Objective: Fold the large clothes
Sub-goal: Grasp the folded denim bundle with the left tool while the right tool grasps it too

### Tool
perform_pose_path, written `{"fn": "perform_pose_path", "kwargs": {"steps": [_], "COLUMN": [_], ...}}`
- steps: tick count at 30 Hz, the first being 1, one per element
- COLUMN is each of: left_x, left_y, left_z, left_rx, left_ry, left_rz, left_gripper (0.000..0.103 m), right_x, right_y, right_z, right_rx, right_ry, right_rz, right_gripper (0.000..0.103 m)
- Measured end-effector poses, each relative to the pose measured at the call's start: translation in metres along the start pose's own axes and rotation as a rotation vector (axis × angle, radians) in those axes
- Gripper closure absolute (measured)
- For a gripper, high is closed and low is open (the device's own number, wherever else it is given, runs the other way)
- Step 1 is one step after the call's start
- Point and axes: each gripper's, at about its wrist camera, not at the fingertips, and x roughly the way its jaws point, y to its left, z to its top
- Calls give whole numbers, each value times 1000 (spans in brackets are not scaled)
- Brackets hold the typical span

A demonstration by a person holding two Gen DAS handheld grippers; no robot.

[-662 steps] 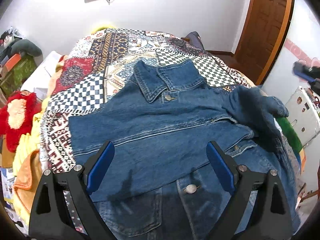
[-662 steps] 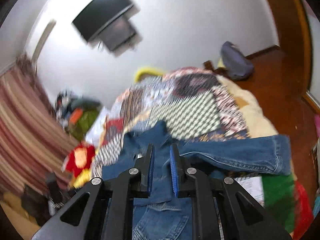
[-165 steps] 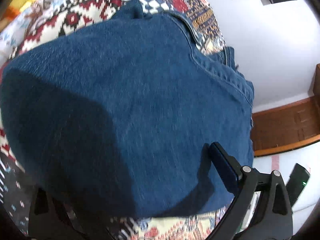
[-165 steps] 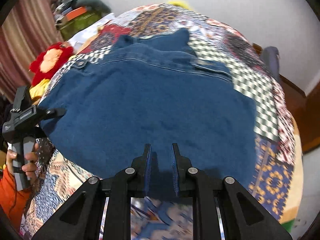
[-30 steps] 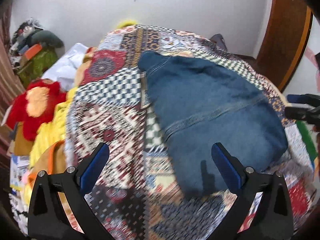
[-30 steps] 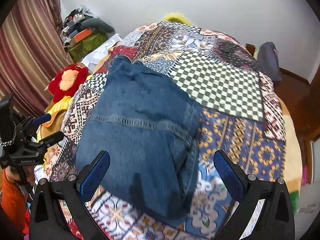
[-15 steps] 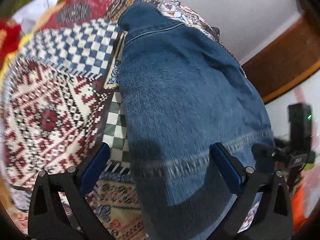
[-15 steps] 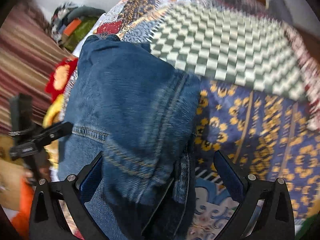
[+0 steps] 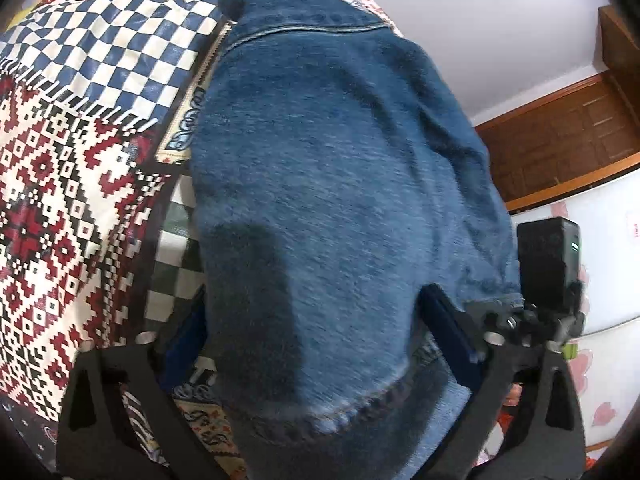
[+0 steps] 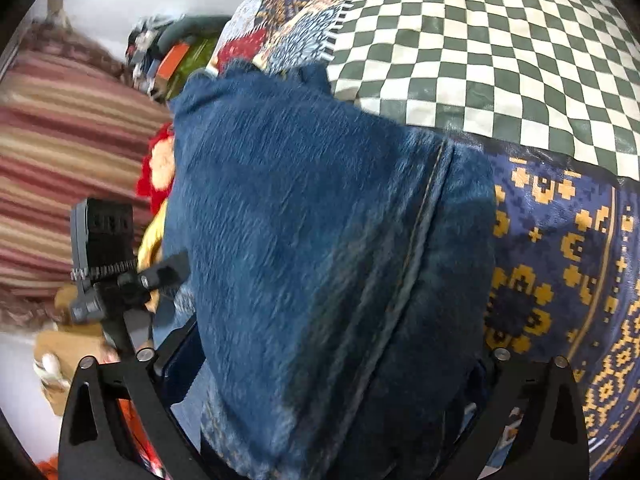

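Note:
A blue denim jacket (image 9: pixel 340 208) lies folded into a long strip on the patchwork bedspread (image 9: pixel 72 168), back side up, collar end far. My left gripper (image 9: pixel 320 340) is open, its jaws straddling the near hem of the jacket, partly hidden by the cloth. In the right wrist view the jacket (image 10: pixel 320 240) fills the middle. My right gripper (image 10: pixel 328 380) is open too, its jaws on both sides of the near end, blue pads mostly hidden. The left gripper's body (image 10: pixel 108 264) shows at the jacket's left edge.
The bedspread shows a green checkered patch (image 10: pixel 500 48) and a blue-and-gold patch (image 10: pixel 568 272) to the right of the jacket. A red plush toy (image 10: pixel 158 168) and striped curtain (image 10: pixel 60 160) lie left. A brown door (image 9: pixel 568 144) and white wall are beyond the bed.
Both grippers have come down and closer to the jacket's near end; the jacket now fills each view and its cloth sits between the open jaws.

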Motion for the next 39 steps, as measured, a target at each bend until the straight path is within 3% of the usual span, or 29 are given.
{"fn": "perform_pose_path", "kwargs": {"steps": [6, 12, 19, 28, 34, 39], "left_x": [-19, -55, -121, -221, -251, -239], "left_y": [-14, -42, -72, -70, -29, 30], "left_z": [-5, -15, -21, -30, -32, -35], "left_rx": [50, 156, 242, 285, 228, 120], "left_ry": [-15, -80, -194, -357, -370, -317], "left_rz": [24, 38, 55, 83, 132, 163], "left_gripper": [31, 44, 46, 46, 46, 46], "right_x": [-5, -25, -51, -75, -33, 33], "right_y": [6, 41, 109, 205, 245, 245], "right_z": [-1, -8, -13, -21, -18, -18], "right_rx": [10, -64, -151, -290, -317, -288], "right_ry": [0, -49, -109, -203, -168, -67], "right_rz": [42, 11, -11, 4, 19, 36], "right_gripper": [38, 56, 58, 58, 58, 58]}}
